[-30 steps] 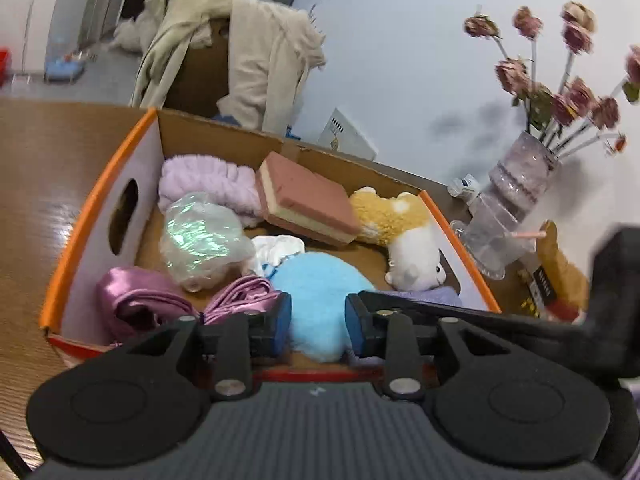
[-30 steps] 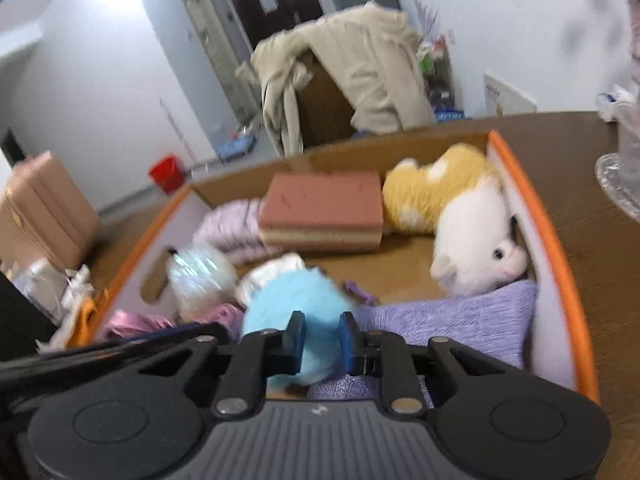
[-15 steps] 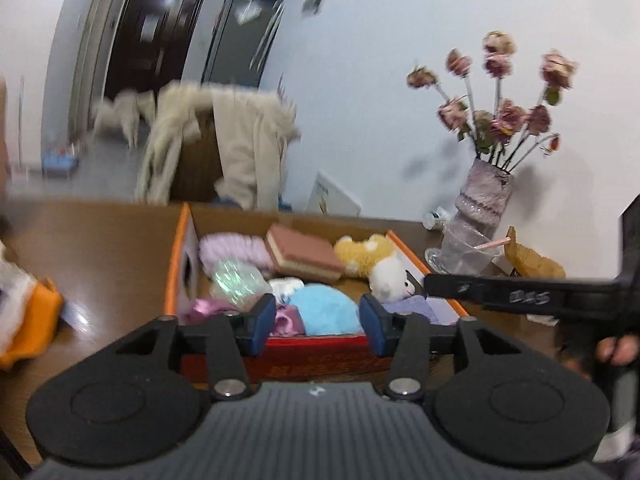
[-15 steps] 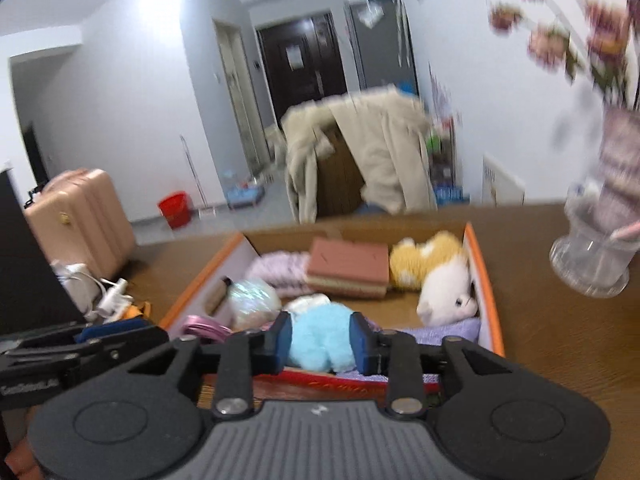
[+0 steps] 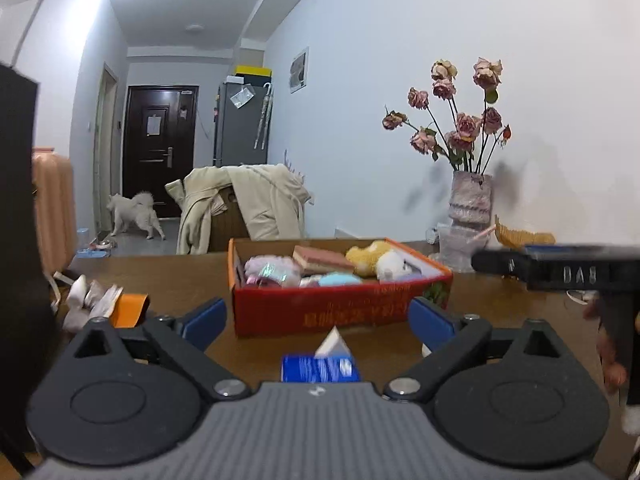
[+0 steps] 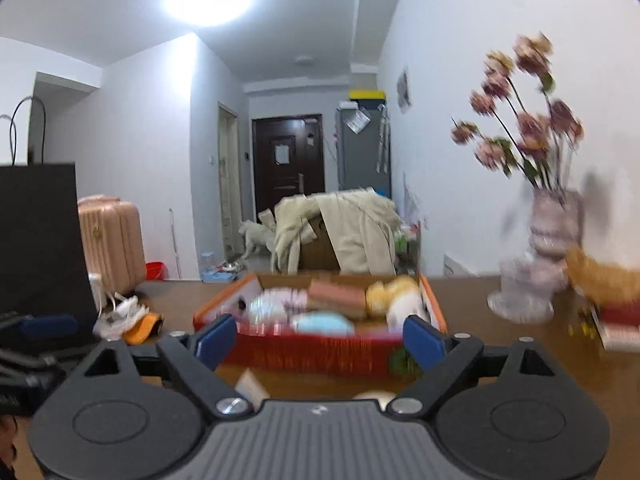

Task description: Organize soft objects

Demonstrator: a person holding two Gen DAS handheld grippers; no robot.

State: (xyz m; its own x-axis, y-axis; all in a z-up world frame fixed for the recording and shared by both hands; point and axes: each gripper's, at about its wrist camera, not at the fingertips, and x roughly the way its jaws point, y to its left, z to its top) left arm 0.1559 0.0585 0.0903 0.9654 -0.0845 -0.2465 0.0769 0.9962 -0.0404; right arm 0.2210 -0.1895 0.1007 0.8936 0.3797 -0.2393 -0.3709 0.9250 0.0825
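Both my grippers held level, near side of the brown wooden counter (image 5: 500, 300). Left fingers (image 5: 316, 320) spread wide, holding nothing; right fingers (image 6: 320, 340) likewise wide and empty. Red-and-orange cardboard box (image 5: 340, 308) sits mid-counter, packed with soft objects: pale blue plush pad (image 5: 340, 279), pink sponge block (image 5: 320, 258), yellow-and-white plush dog (image 5: 380, 262). Sorting looks largely done, I judge. Blue tissue packet (image 5: 320, 366) lies nearest. Far right, glass vase of dried roses (image 5: 470, 204); left, black bag (image 6: 38, 236).
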